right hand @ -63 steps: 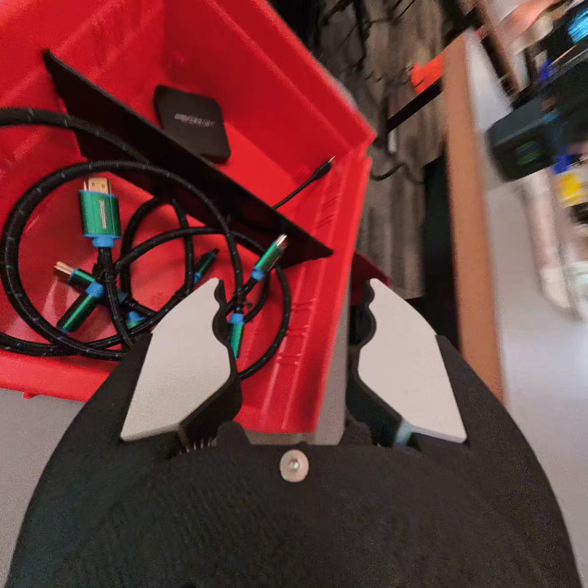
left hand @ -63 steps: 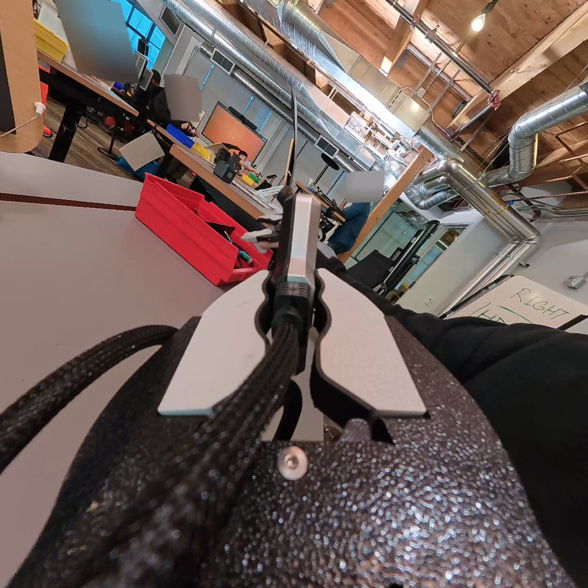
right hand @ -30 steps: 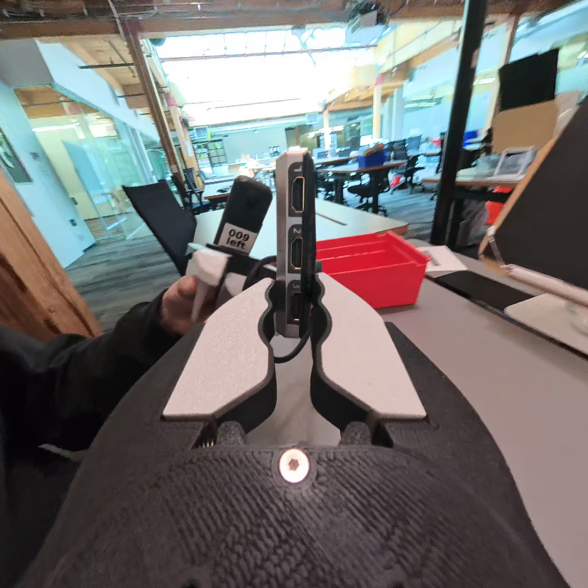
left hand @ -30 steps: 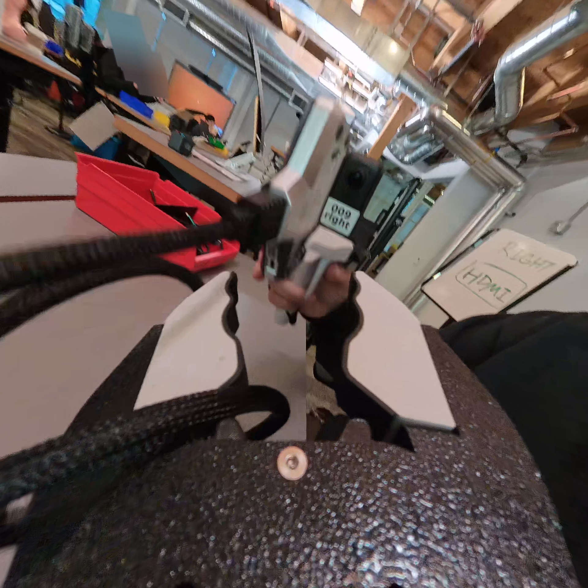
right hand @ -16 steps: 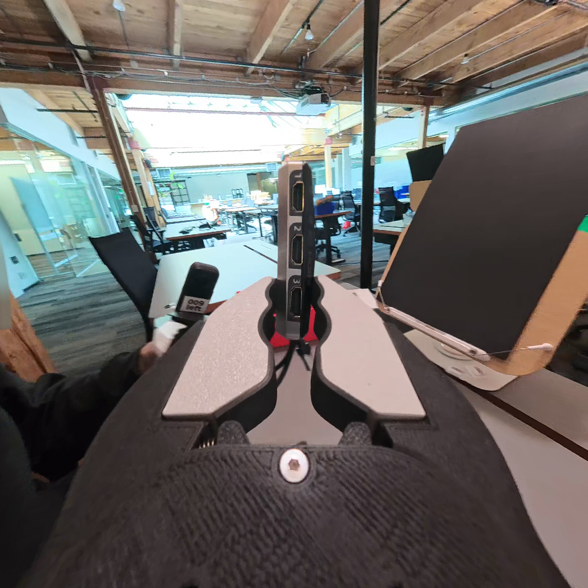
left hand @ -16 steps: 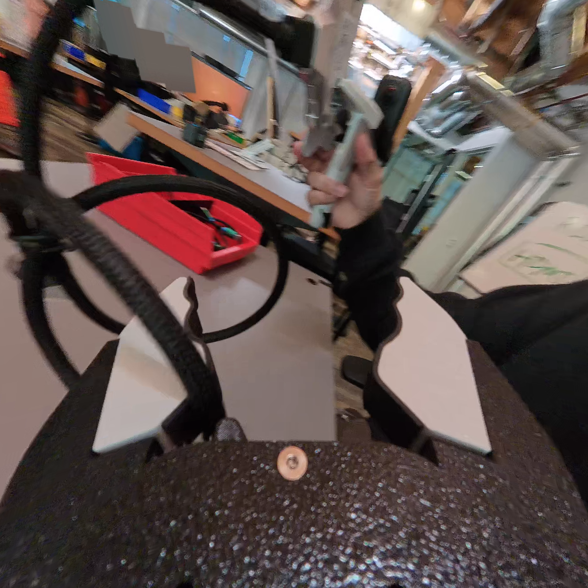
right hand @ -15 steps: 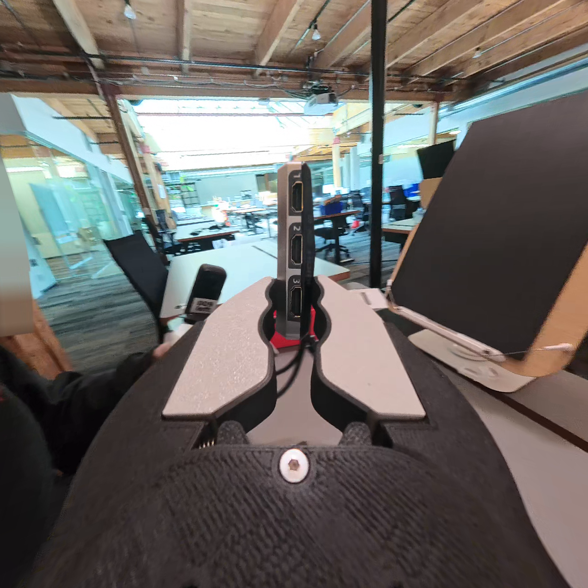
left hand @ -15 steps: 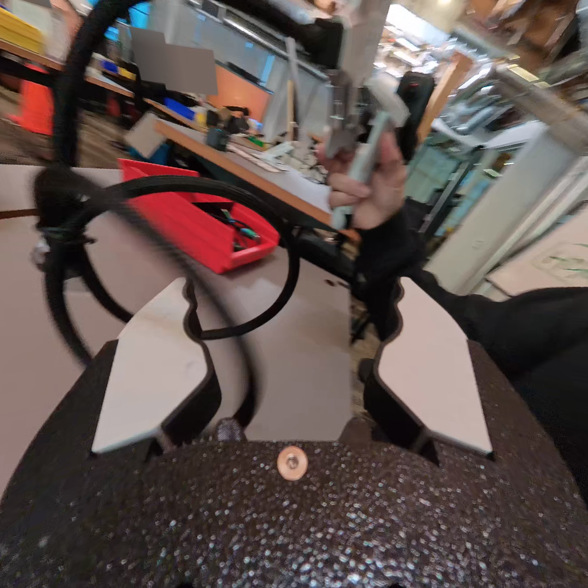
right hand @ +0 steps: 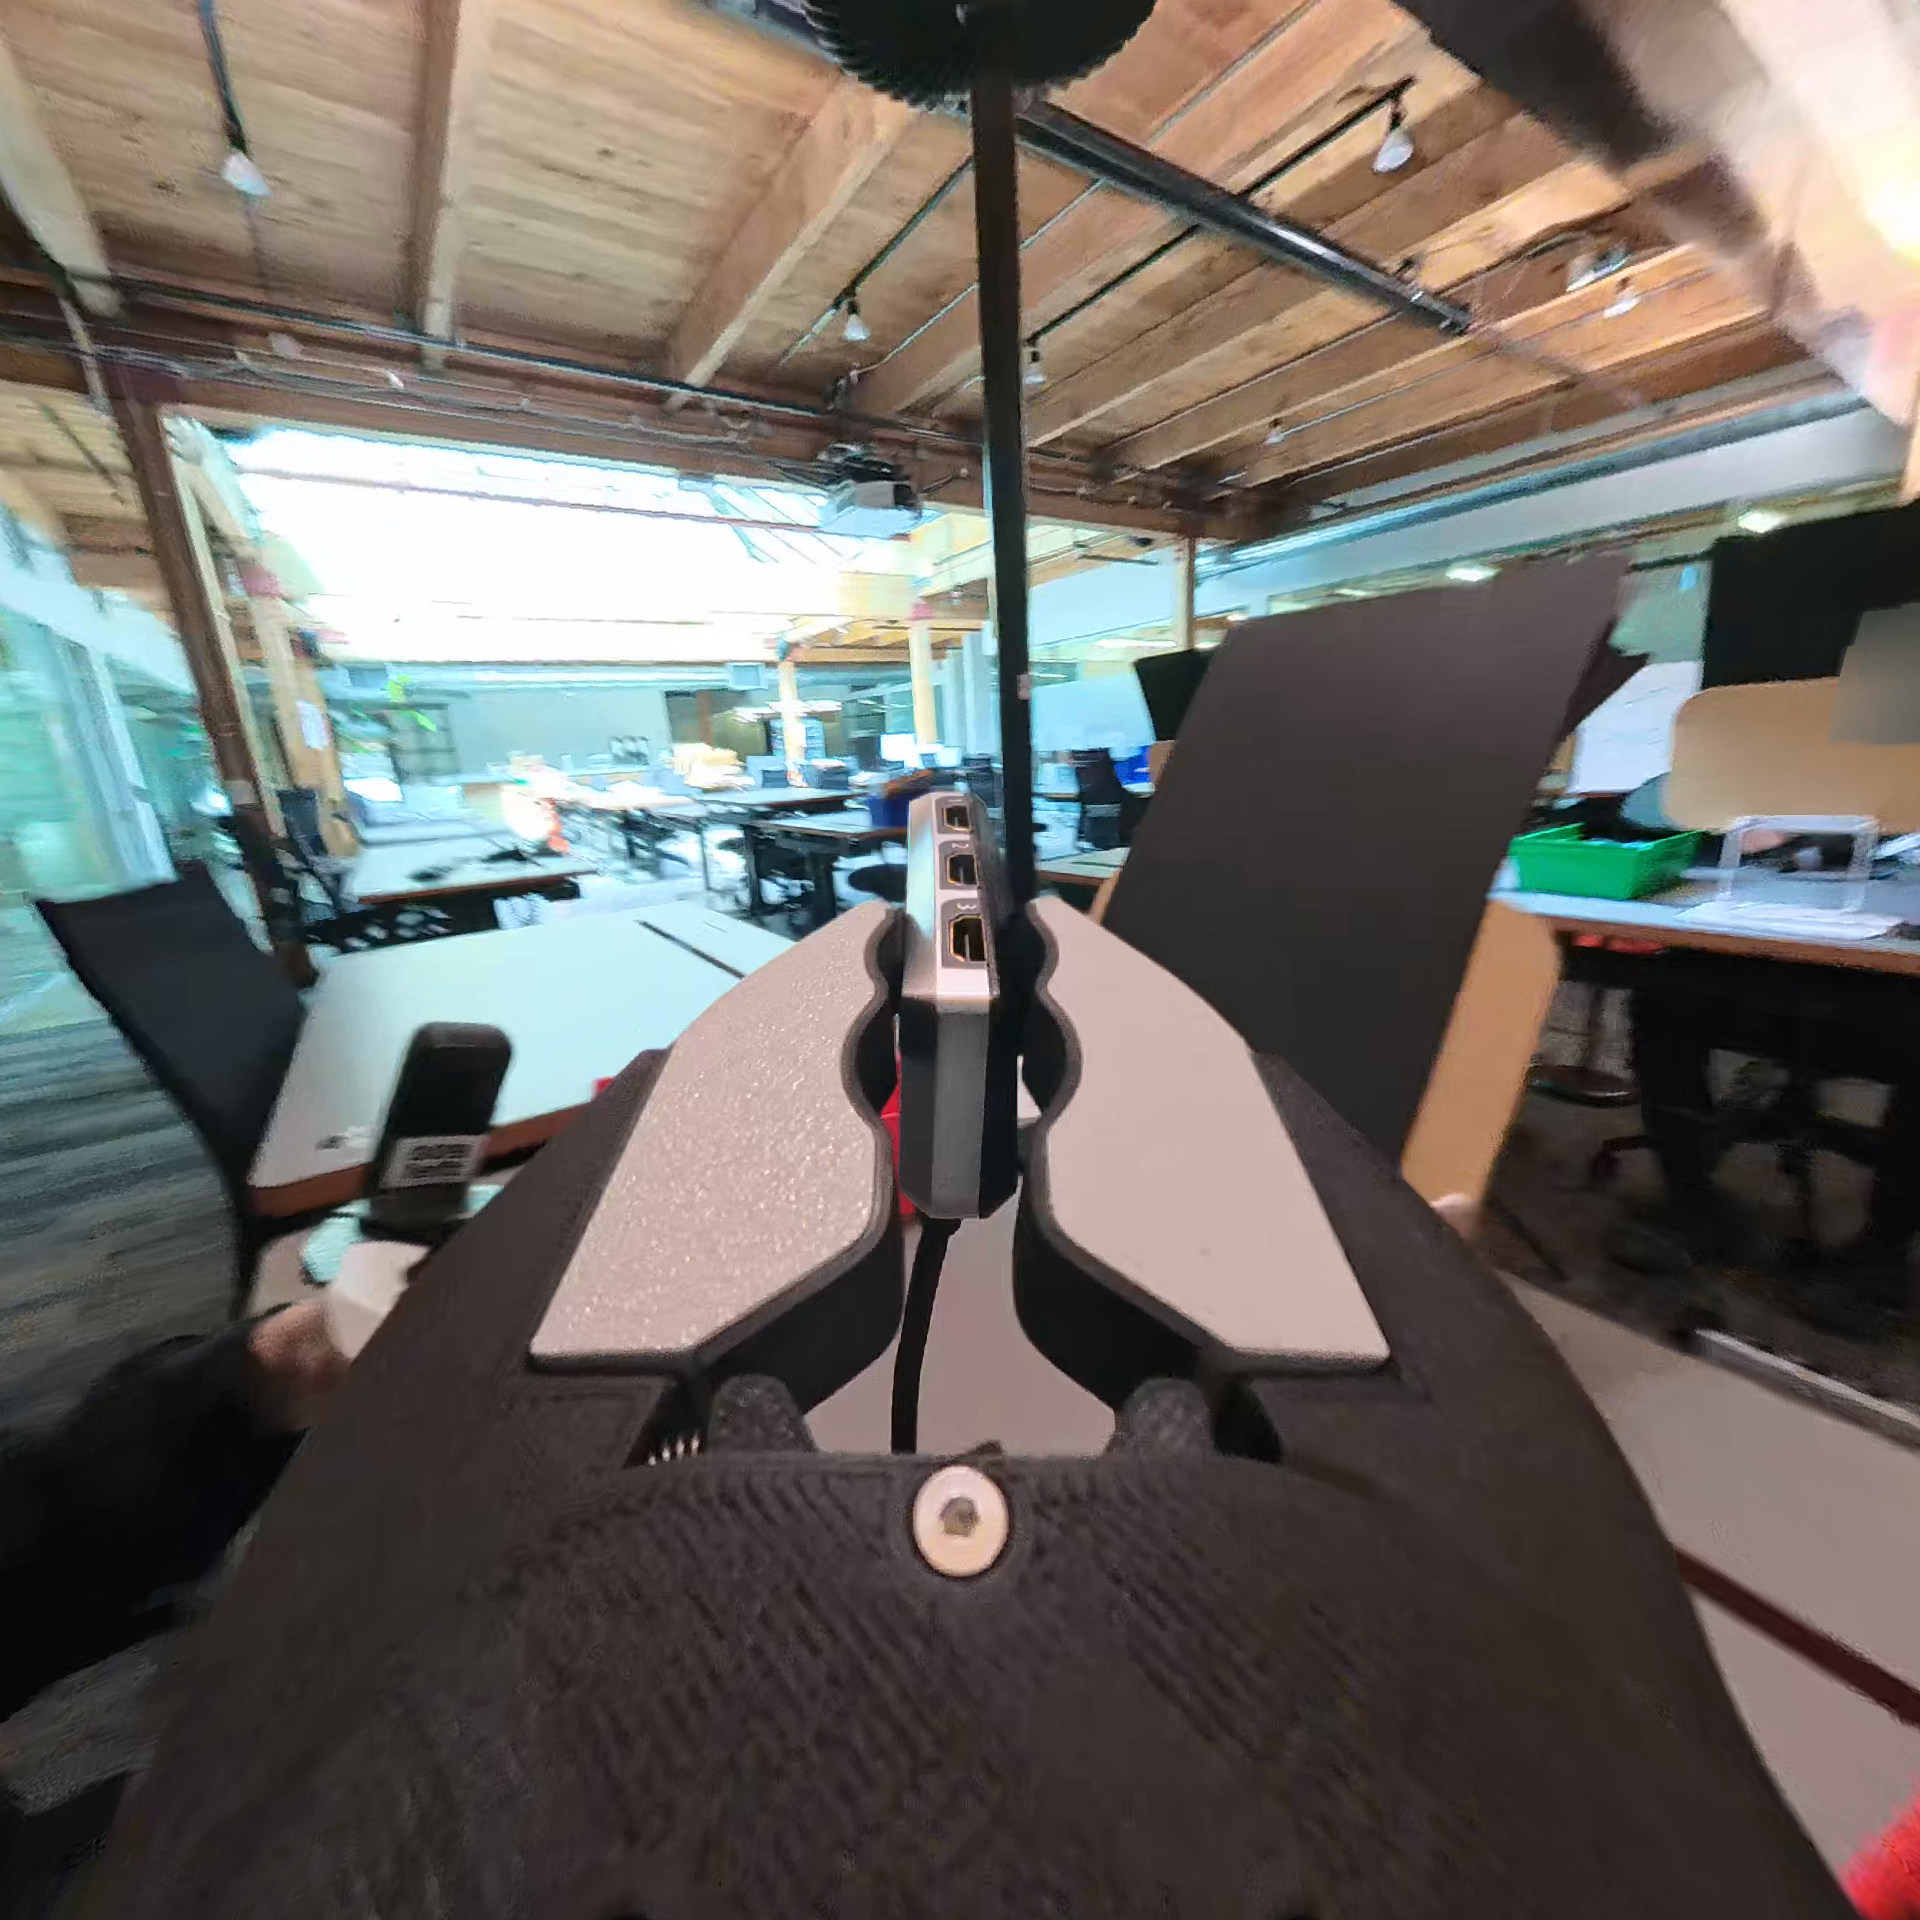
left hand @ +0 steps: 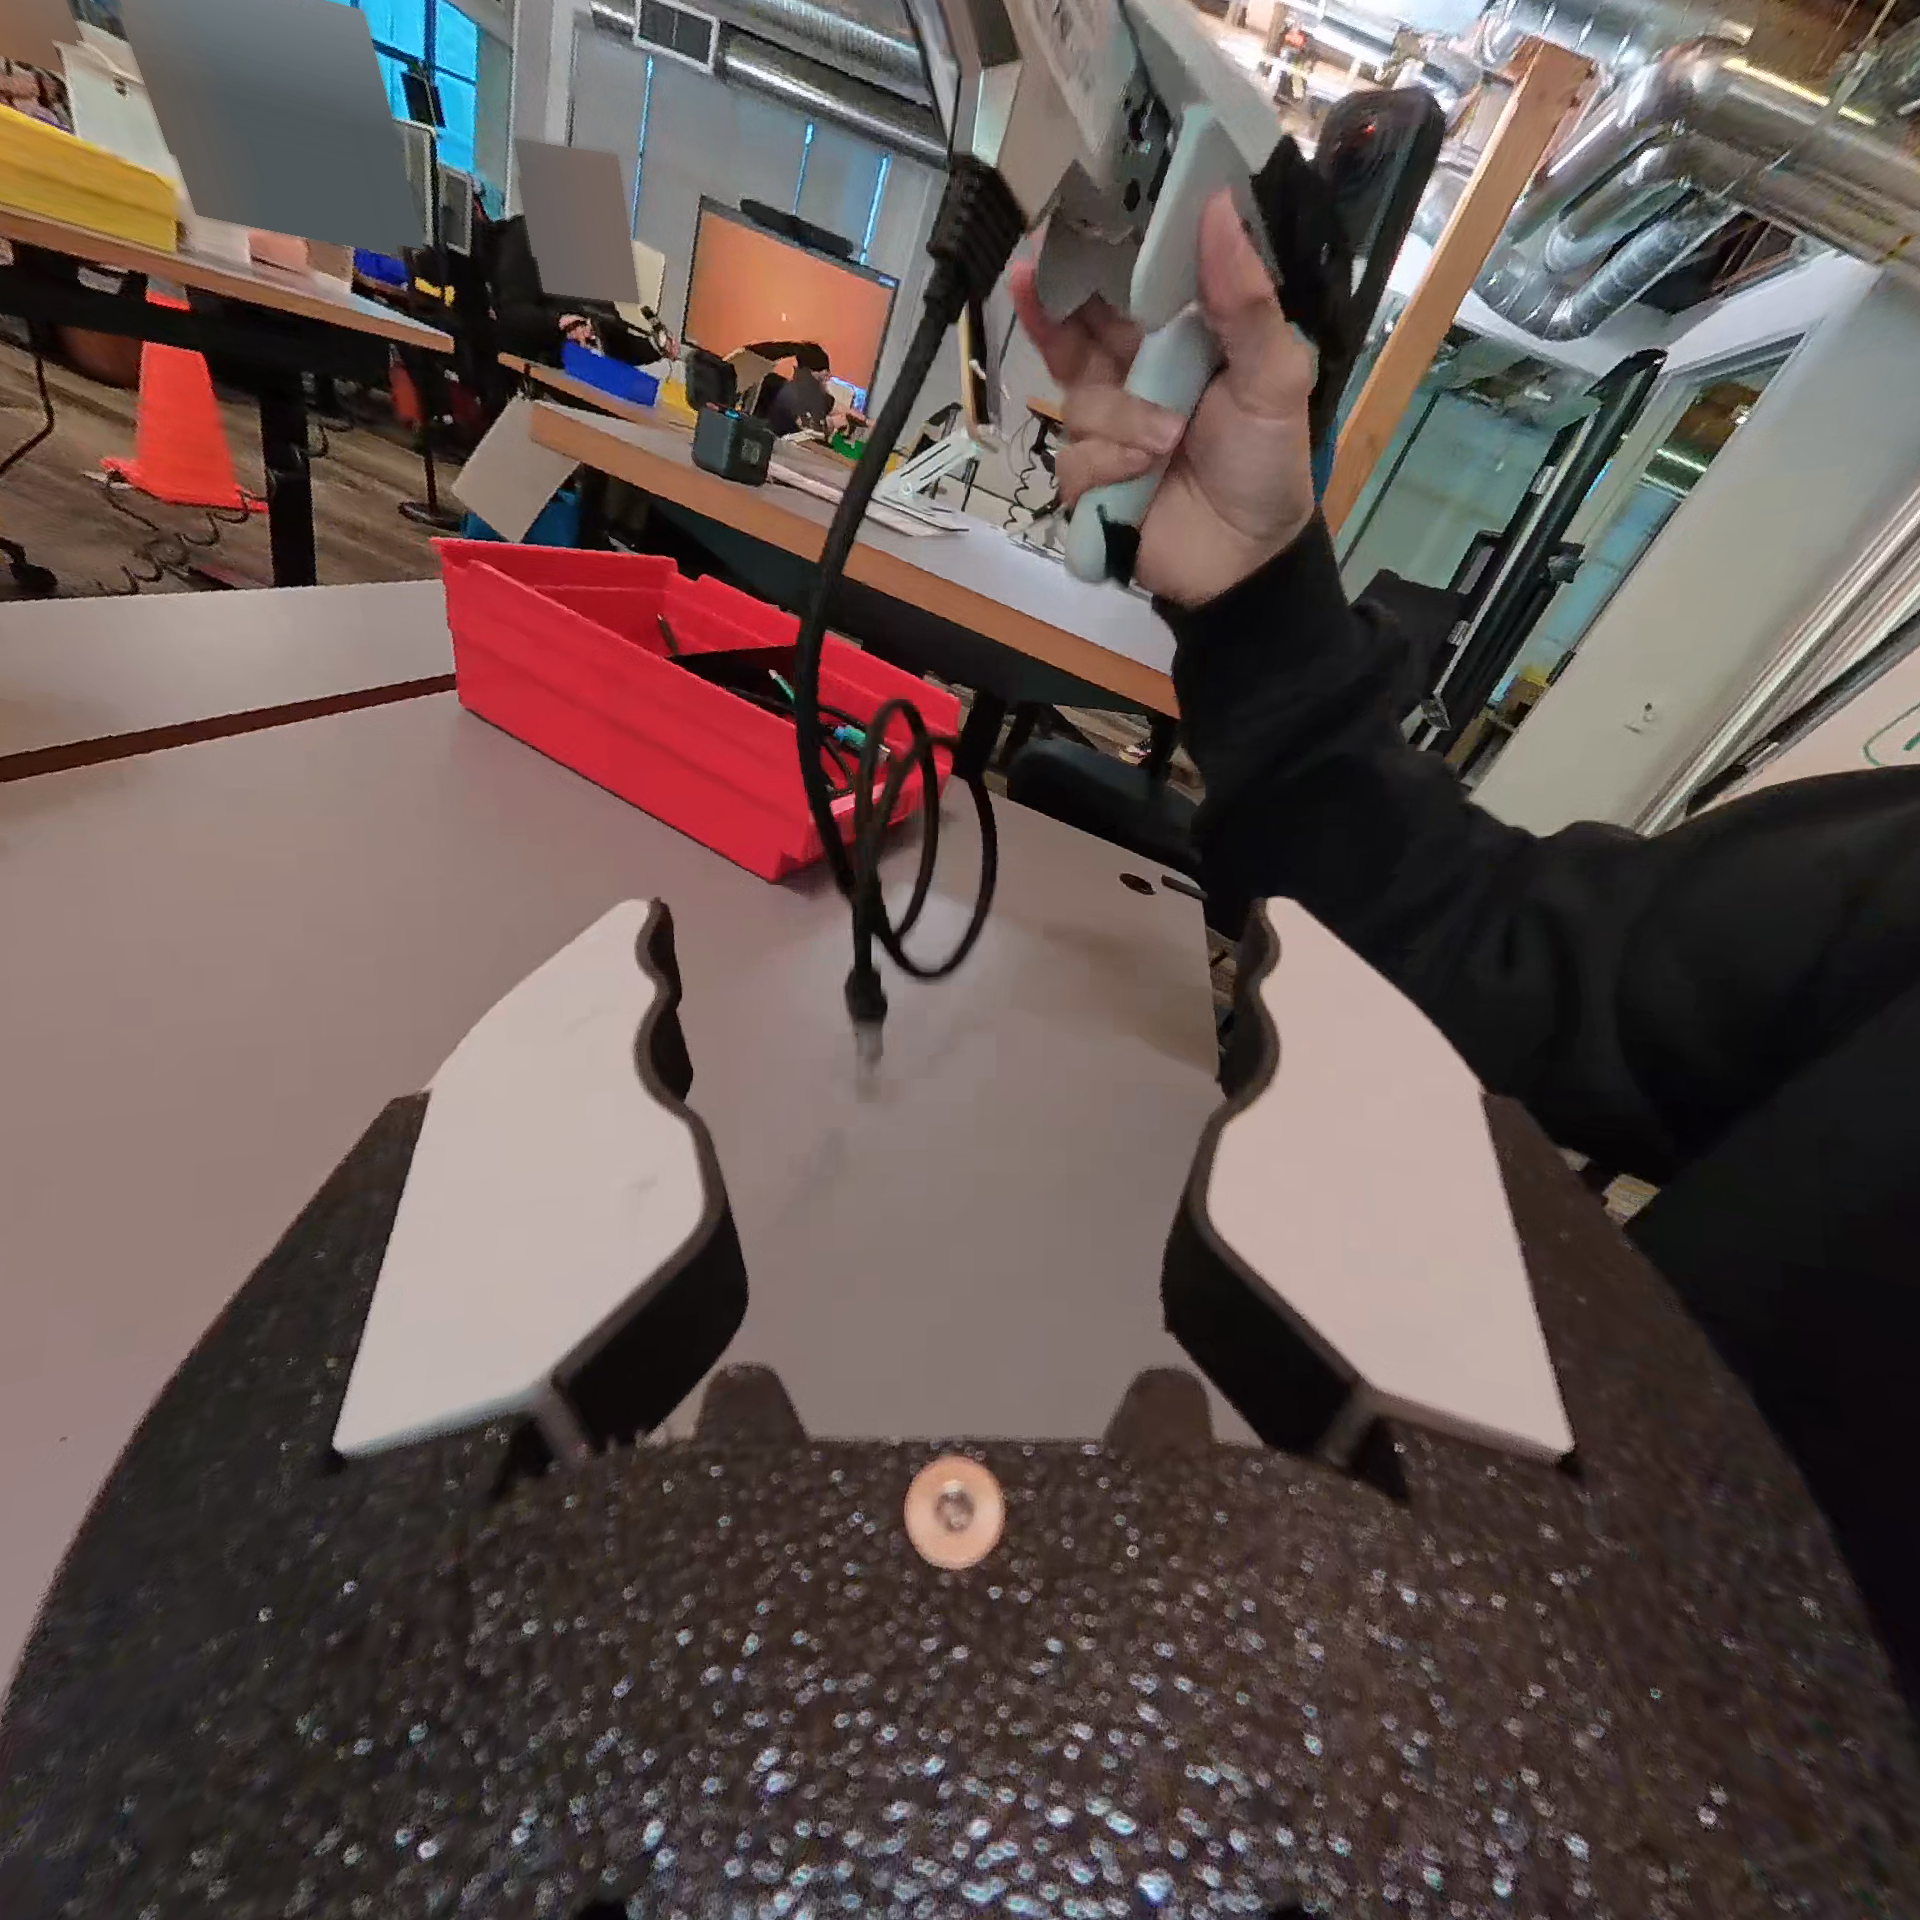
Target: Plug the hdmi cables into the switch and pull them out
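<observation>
The right gripper (right hand: 958, 971) has its jaws closed on the grey switch (right hand: 948, 1049), which stands on end between them with three ports facing the camera, all three bare. A thin black lead (right hand: 914, 1340) leaves the switch's lower end and runs down between the fingers. In the left wrist view that same gripper is held high by a hand (left hand: 1184, 416) in a black sleeve, and a black cable (left hand: 842, 727) hangs from it, curls into a loop and ends in a plug (left hand: 864, 1013) hovering just above the grey worktop (left hand: 260, 935); the plug is blurred, so whether it touches the surface cannot be told. The left gripper (left hand: 951, 997) is low over the worktop with its jaws spread wide and nothing between them, the dangling plug just ahead of the gap. A red bin (left hand: 623, 686) sits on the worktop behind the cable, with dark cords inside. A tilted black board (right hand: 1340, 831) stands to the right of the switch.
</observation>
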Motion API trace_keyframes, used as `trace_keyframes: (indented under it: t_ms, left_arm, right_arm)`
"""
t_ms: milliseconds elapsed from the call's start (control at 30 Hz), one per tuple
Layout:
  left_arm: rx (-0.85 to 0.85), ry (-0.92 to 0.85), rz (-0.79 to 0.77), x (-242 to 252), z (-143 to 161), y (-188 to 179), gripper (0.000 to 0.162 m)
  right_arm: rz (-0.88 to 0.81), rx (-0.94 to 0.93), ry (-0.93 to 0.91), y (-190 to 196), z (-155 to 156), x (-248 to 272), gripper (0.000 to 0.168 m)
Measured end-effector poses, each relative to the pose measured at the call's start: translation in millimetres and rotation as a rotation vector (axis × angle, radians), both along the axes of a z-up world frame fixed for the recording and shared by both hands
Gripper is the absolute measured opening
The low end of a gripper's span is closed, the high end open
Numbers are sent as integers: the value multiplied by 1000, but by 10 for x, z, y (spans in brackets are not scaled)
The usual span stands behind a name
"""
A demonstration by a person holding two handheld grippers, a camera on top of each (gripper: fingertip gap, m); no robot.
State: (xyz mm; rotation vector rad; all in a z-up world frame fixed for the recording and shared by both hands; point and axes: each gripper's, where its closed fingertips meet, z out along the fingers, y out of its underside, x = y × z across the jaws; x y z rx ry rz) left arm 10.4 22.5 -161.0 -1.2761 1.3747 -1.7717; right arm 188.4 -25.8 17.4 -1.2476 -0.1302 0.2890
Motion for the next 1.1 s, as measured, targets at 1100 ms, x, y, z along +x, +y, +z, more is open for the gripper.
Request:
trace_keyframes:
  t_ms: [1100]
  left_arm:
    - [-153, 118, -93, 142, -443, 31, 88]
  right_arm:
    - [-702, -1151, 306, -94, -2623, 3544, 49]
